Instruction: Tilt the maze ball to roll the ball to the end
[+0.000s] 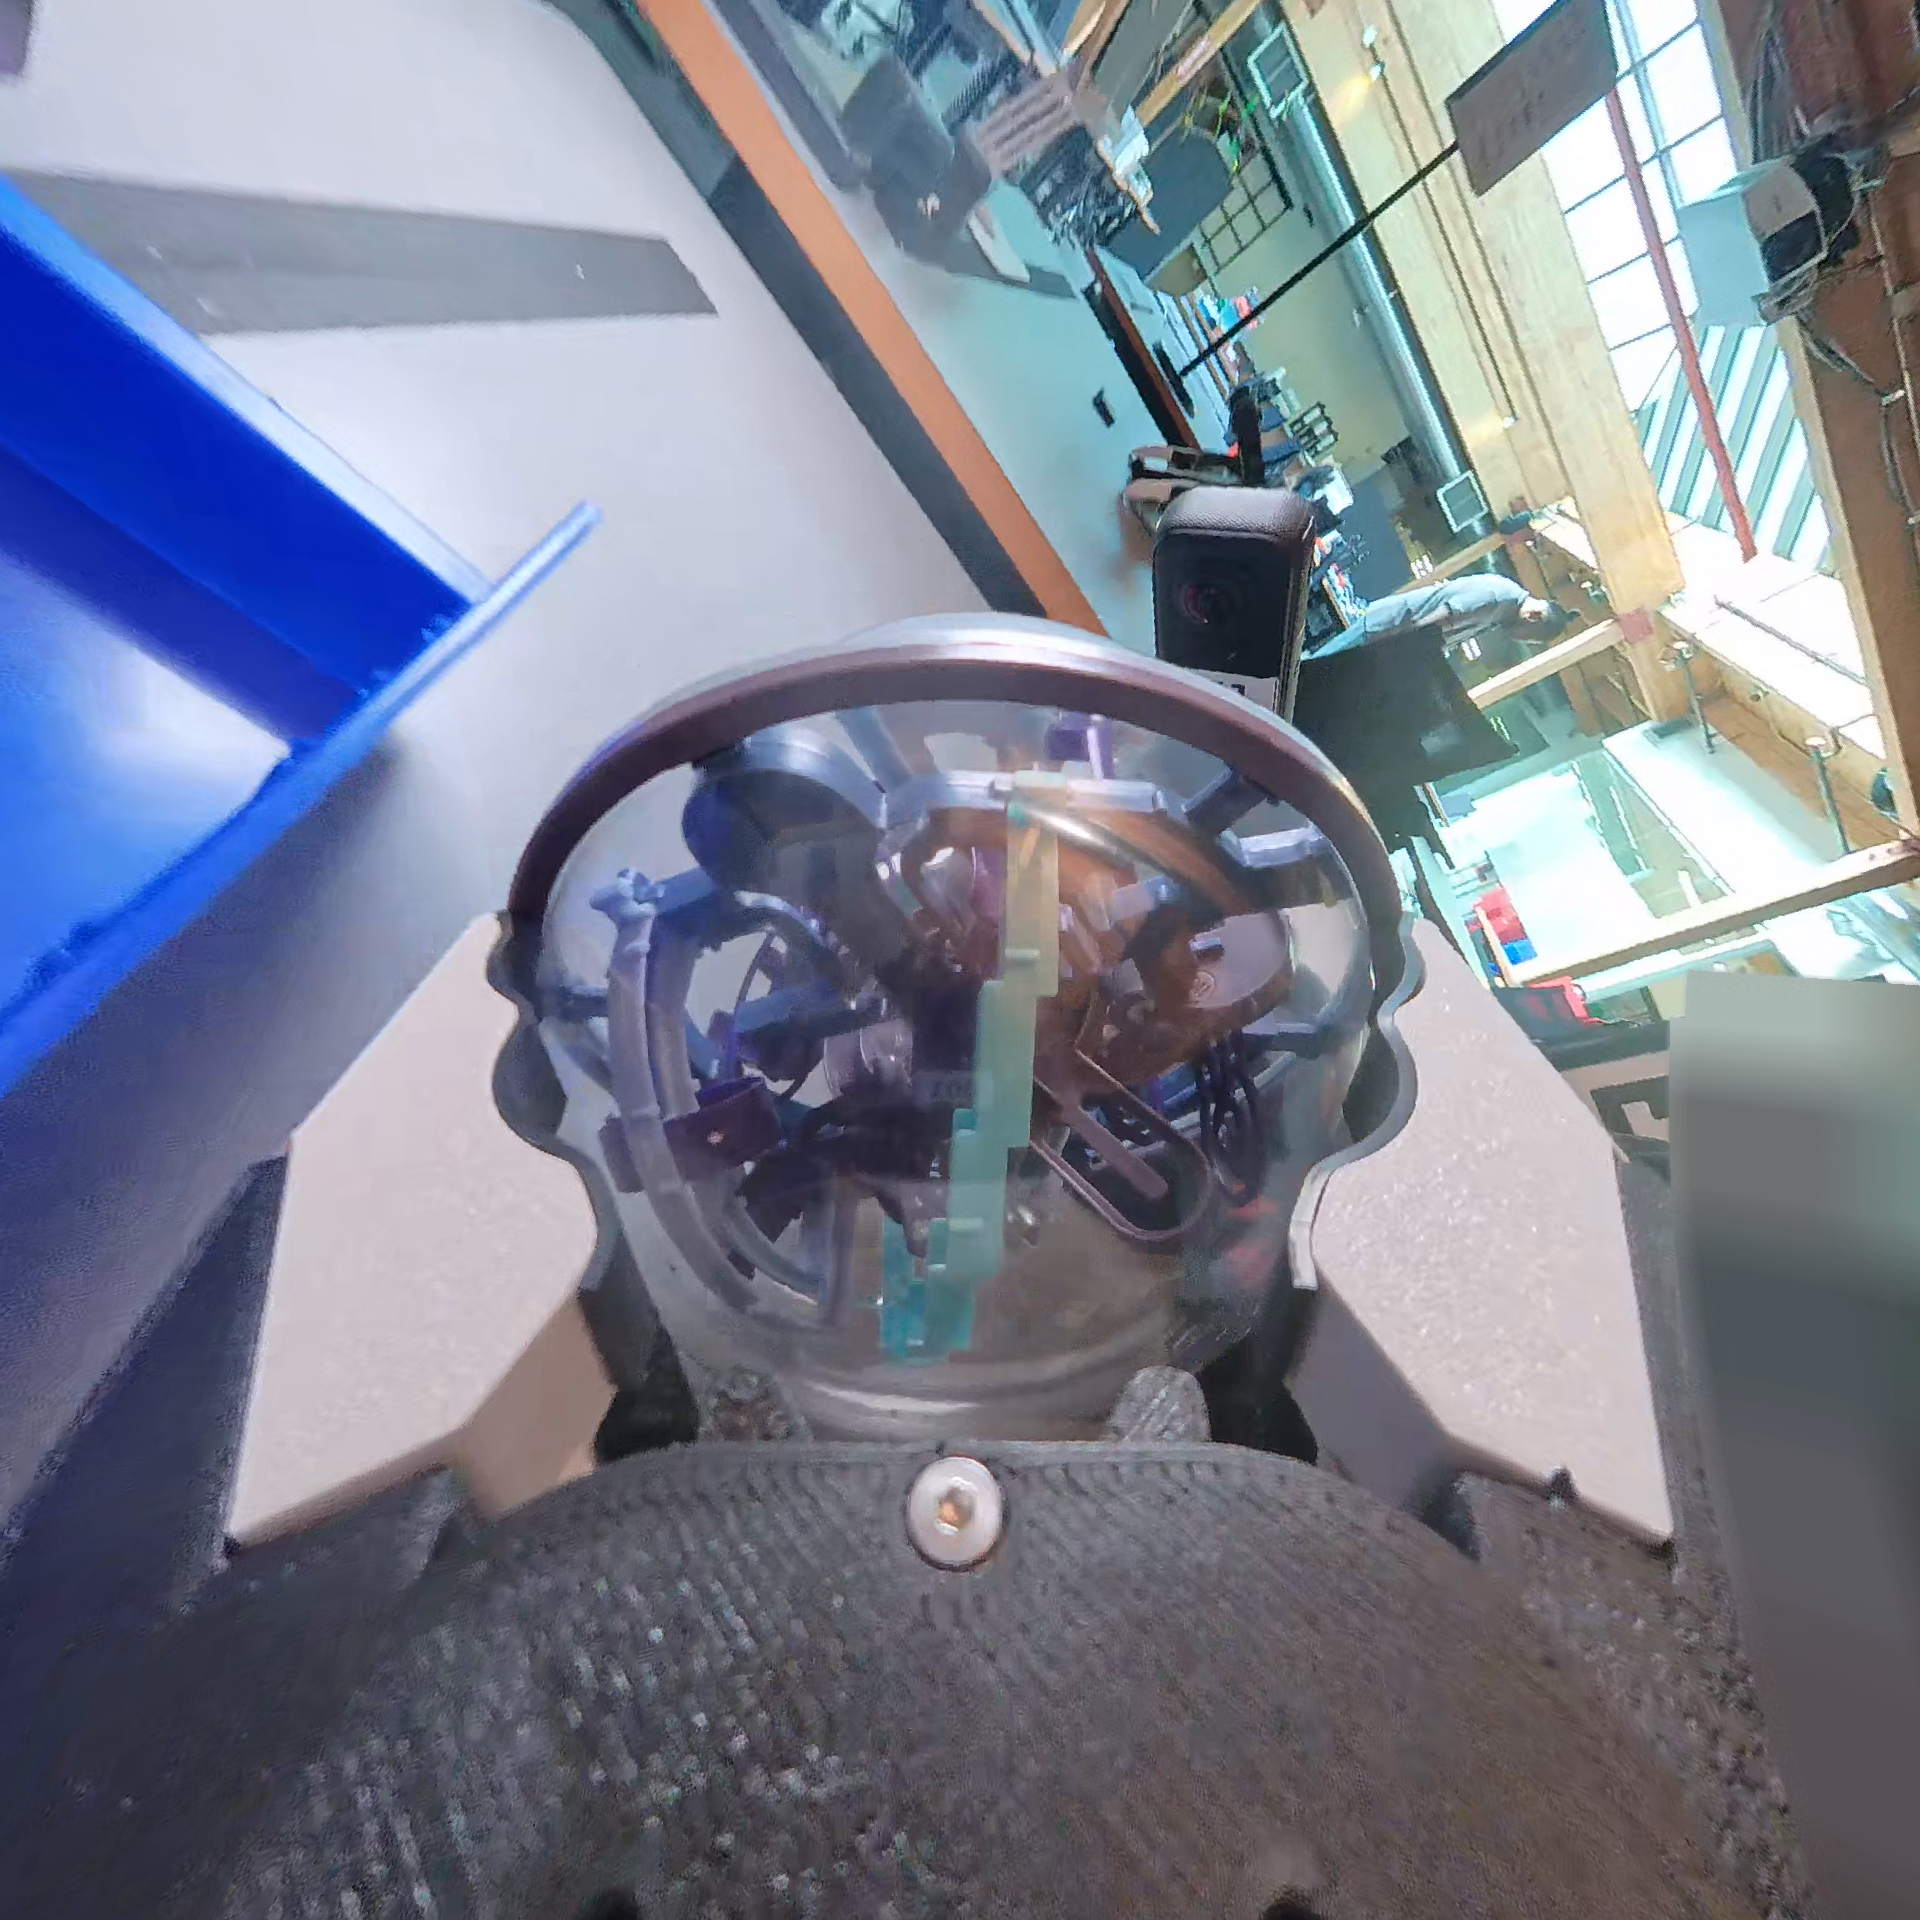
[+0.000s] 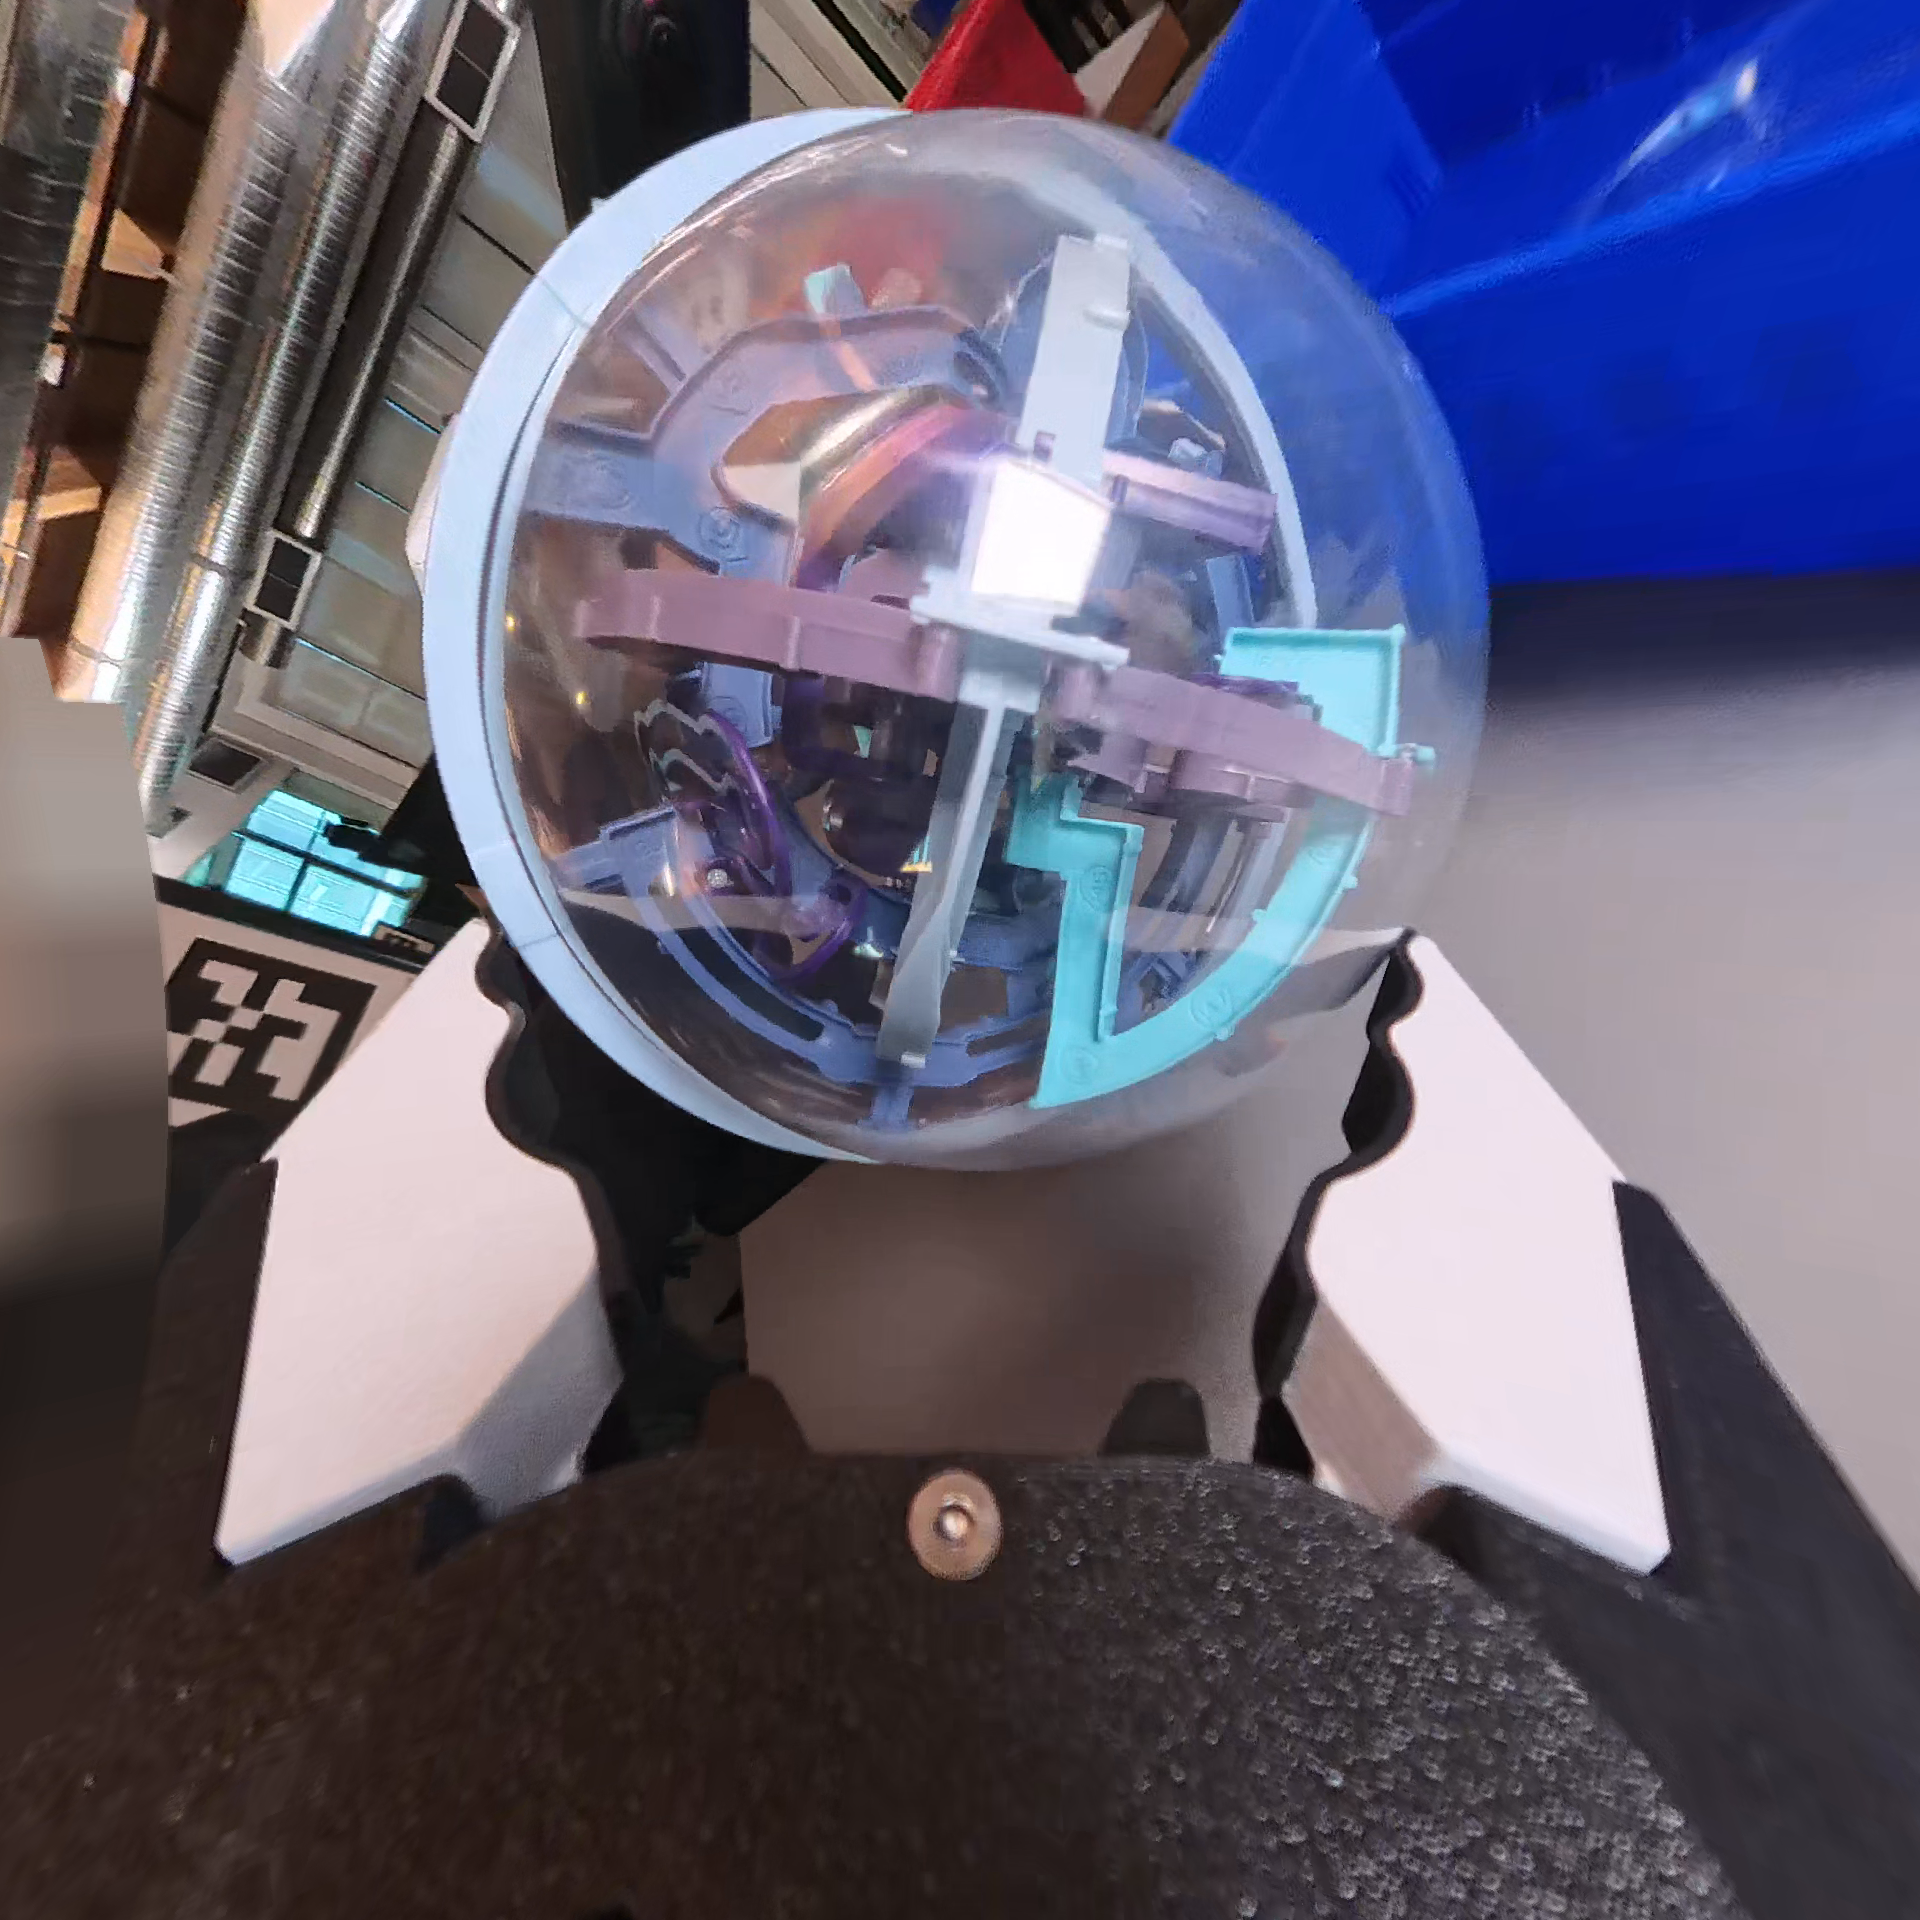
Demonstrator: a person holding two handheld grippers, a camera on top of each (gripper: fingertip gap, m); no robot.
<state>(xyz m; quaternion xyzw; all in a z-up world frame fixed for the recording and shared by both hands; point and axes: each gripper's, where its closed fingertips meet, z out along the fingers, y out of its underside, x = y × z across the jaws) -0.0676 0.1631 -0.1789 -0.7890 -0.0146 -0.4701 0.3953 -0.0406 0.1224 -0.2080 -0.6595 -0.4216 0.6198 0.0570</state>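
The maze ball (image 1: 935, 1039) is a clear sphere with purple, blue and teal tracks inside and a grey rim. My left gripper (image 1: 951, 935) is shut on it: the ball sits deep between the two white fingers (image 1: 416, 1195), which hug its sides. In the right wrist view the ball (image 2: 935, 644) fills the middle, just past my right gripper (image 2: 945, 956). That gripper stands wide open, with its fingertips (image 2: 1392, 987) beside the ball's lower edge and not pressing on it. A tiny silvery ball (image 2: 717, 880) sits on a blue track at the lower left.
A blue plastic bin (image 1: 156, 520) stands on the grey table (image 1: 623, 416); it also shows in the right wrist view (image 2: 1662, 312). A black camera (image 1: 1231, 603) stands behind the ball. Aluminium profiles (image 2: 260, 364) lie at the left, above the other gripper's black-and-white marker (image 2: 260, 1039).
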